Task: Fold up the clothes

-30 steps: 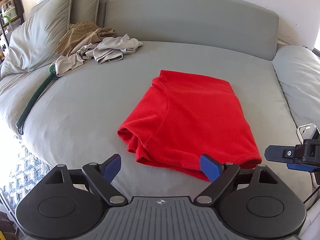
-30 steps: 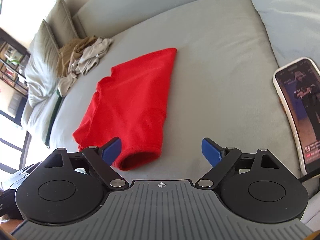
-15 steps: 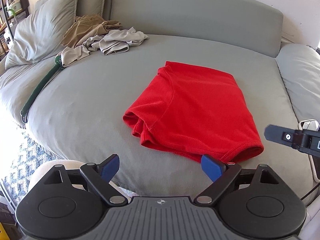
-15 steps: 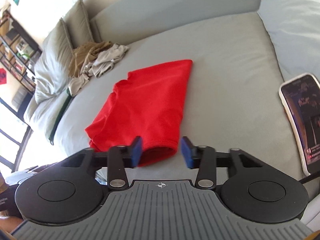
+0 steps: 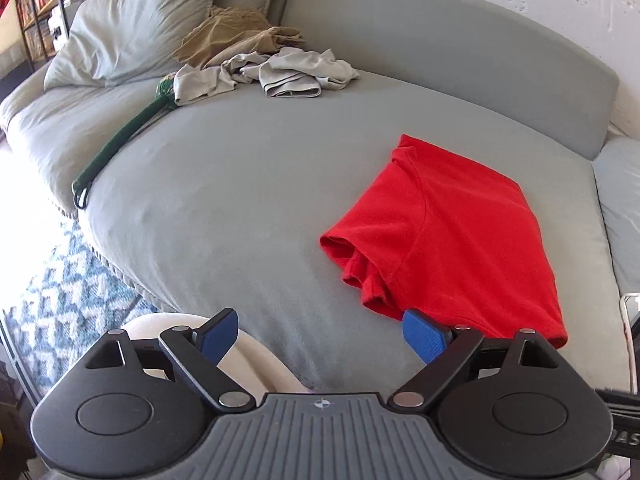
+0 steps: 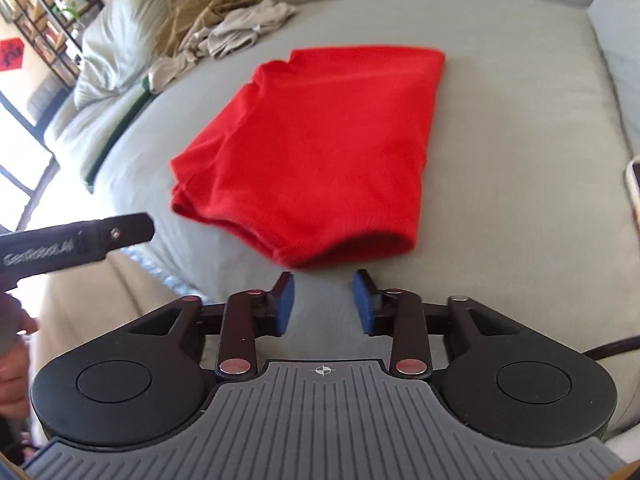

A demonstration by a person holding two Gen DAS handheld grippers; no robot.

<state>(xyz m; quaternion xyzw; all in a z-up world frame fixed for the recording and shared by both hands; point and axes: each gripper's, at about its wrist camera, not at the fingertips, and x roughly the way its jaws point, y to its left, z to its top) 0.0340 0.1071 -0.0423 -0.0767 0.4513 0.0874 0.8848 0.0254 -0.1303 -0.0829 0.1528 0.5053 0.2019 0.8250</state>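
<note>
A folded red shirt (image 5: 448,232) lies on the grey sofa cushion (image 5: 240,200); it also shows in the right wrist view (image 6: 320,148). My left gripper (image 5: 320,334) is wide open and empty, at the cushion's front edge, left of the shirt's near corner. My right gripper (image 6: 323,304) has its jaws partly closed with a gap, empty, just short of the shirt's near folded edge. The left gripper's side shows in the right wrist view (image 6: 76,246).
A heap of beige and grey clothes (image 5: 256,60) lies at the back left beside a pillow (image 5: 132,36). A green strap (image 5: 120,140) runs along the cushion seam. A phone (image 6: 634,184) lies at the right. A patterned rug (image 5: 48,280) is below left.
My left gripper has pulled back and swung left, so the shirt now sits to its right. My right gripper's jaws have narrowed from wide open and it faces the shirt's near edge.
</note>
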